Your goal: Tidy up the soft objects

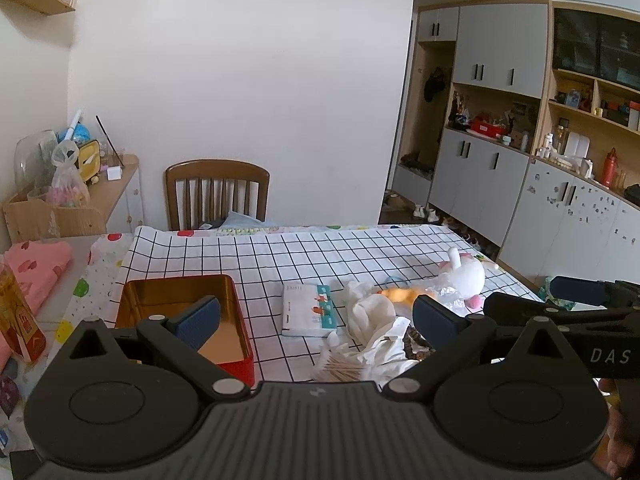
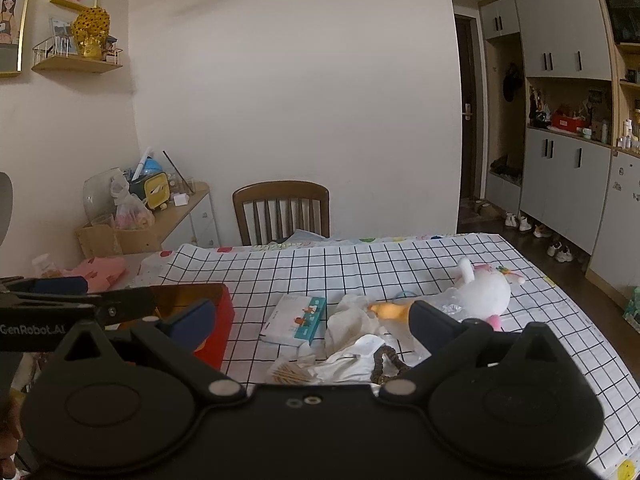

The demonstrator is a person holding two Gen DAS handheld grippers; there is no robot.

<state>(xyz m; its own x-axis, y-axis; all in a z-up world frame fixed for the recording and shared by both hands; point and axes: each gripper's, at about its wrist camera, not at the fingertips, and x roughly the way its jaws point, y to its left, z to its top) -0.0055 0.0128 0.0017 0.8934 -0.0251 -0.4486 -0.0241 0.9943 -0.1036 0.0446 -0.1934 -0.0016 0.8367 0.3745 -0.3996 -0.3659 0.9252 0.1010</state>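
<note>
We hold both claws above the near edge of the worktop [image 1: 280, 248], which is covered in a white cloth with a black grid. The left claw [image 1: 316, 320] has its blue-padded fingers spread wide apart with nothing between them, and the right claw [image 2: 312, 322] is spread just as wide and also empty.

On our left sits the red rectangular tin with a shiny gold inside [image 1: 184, 312], open at the top. Just right of it lies a flat white and teal pack of tissues [image 1: 308, 310].

The soft things are bunched near the middle: a crumpled white cloth [image 1: 370, 312], an orange plush toy [image 1: 400, 294] touching its far side, and beyond that a white plush unicorn with pink feet [image 2: 486, 290] lying on its side on crinkled clear plastic [image 2: 450, 300]. At the near edge we see a bundle of thin wooden sticks [image 2: 290, 374] and what may be a dark beaded strap [image 2: 386, 362], though it is partly hidden by our claw. A brown wooden chair [image 2: 282, 212] stands at the far side.
</note>
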